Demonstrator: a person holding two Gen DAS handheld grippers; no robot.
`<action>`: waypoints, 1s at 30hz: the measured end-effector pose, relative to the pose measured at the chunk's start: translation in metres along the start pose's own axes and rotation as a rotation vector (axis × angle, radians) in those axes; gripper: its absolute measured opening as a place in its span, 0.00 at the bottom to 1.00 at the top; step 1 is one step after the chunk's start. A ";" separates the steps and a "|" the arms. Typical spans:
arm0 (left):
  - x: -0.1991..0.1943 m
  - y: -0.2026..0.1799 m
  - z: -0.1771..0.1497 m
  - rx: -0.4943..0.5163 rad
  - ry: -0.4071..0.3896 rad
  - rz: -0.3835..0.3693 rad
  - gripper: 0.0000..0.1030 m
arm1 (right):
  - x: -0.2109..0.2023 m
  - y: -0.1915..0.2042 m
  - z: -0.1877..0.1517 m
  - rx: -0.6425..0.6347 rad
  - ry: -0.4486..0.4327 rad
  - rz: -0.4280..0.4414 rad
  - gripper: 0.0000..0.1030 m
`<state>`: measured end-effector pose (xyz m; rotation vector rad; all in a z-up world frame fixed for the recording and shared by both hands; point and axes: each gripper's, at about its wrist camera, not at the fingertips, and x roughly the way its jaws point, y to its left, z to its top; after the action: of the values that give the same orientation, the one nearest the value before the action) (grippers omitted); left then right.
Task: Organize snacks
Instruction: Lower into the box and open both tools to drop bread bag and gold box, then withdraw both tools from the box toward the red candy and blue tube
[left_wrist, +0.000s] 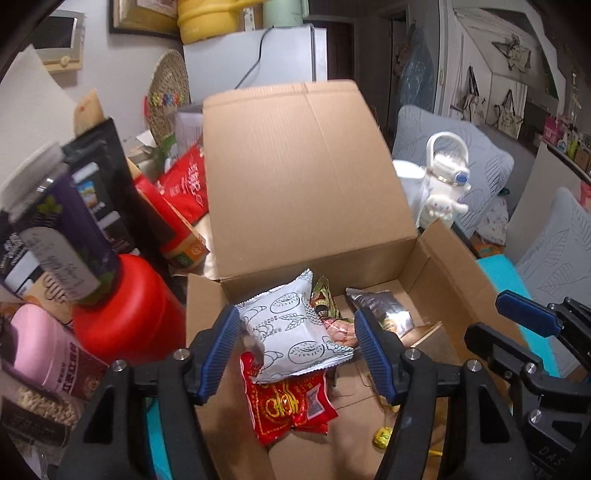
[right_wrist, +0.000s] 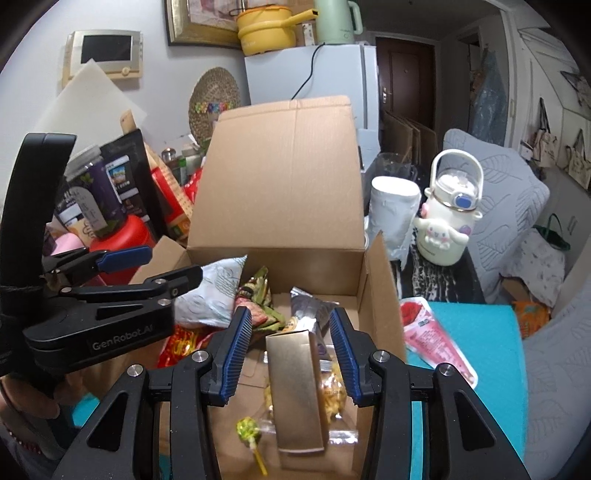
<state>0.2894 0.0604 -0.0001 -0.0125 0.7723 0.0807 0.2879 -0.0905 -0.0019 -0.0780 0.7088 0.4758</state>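
An open cardboard box (left_wrist: 443, 266) (right_wrist: 376, 295) holds the snacks. In the left wrist view my left gripper (left_wrist: 297, 350) hangs open over it, its pads clear of a white printed packet (left_wrist: 295, 328) that lies on a red packet (left_wrist: 291, 406). A silver packet (left_wrist: 384, 310) and a green wrapper (left_wrist: 325, 299) lie further back. My right gripper (right_wrist: 291, 354) is open above a gold carton (right_wrist: 295, 384) on the box floor, with gaps on both sides. A green lollipop (right_wrist: 249, 437) lies beside the carton. Each gripper shows in the other's view: right gripper (left_wrist: 513, 332), left gripper (right_wrist: 159, 267).
Left of the box stand a red canister (left_wrist: 122, 314), a purple jar (left_wrist: 55, 229) and several bags. On the right are a white character bottle (right_wrist: 447, 221), a paper roll (right_wrist: 391, 210) and a pink packet (right_wrist: 432, 332) on a teal surface (right_wrist: 487, 332). The box's tall rear flap stands upright.
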 end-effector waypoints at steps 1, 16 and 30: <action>-0.007 0.000 -0.001 -0.002 -0.012 -0.002 0.62 | -0.007 0.000 -0.001 0.000 -0.009 -0.002 0.43; -0.107 -0.029 -0.018 0.040 -0.146 -0.102 0.62 | -0.109 0.007 -0.017 -0.008 -0.141 -0.042 0.43; -0.158 -0.046 -0.063 0.083 -0.167 -0.153 0.62 | -0.152 0.015 -0.063 -0.004 -0.152 -0.048 0.43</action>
<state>0.1361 0.0013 0.0638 0.0136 0.6053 -0.0949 0.1432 -0.1517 0.0489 -0.0619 0.5561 0.4326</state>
